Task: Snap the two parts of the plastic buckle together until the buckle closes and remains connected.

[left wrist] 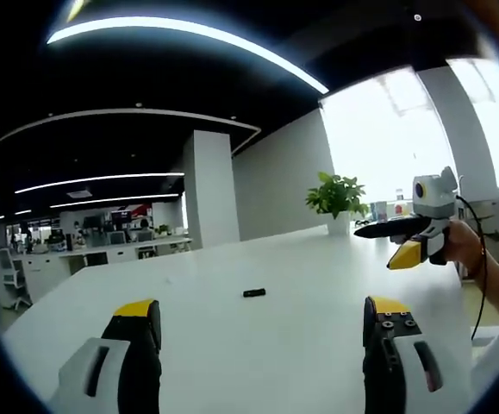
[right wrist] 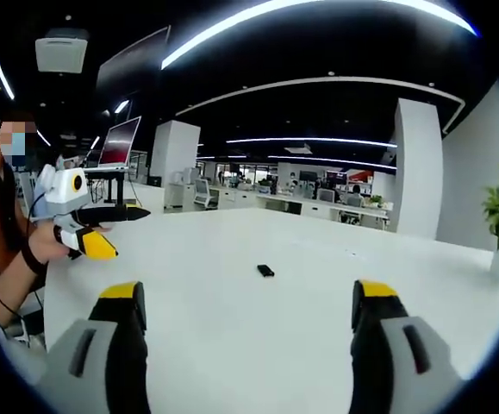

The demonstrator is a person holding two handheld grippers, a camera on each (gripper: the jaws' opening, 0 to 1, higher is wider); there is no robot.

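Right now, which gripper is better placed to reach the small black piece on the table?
Neither clearly: the black buckle piece lies ahead, apart from both open grippers, left and right. Toss-up.

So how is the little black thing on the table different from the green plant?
The buckle is black, while the plant is leafy green. The buckle looks tiny and lies flat, while the plant looks much bigger and stands upright in a white pot. The buckle sits out in the middle of the white table, while the plant is at its far edge. Both seem to rest on that same table.
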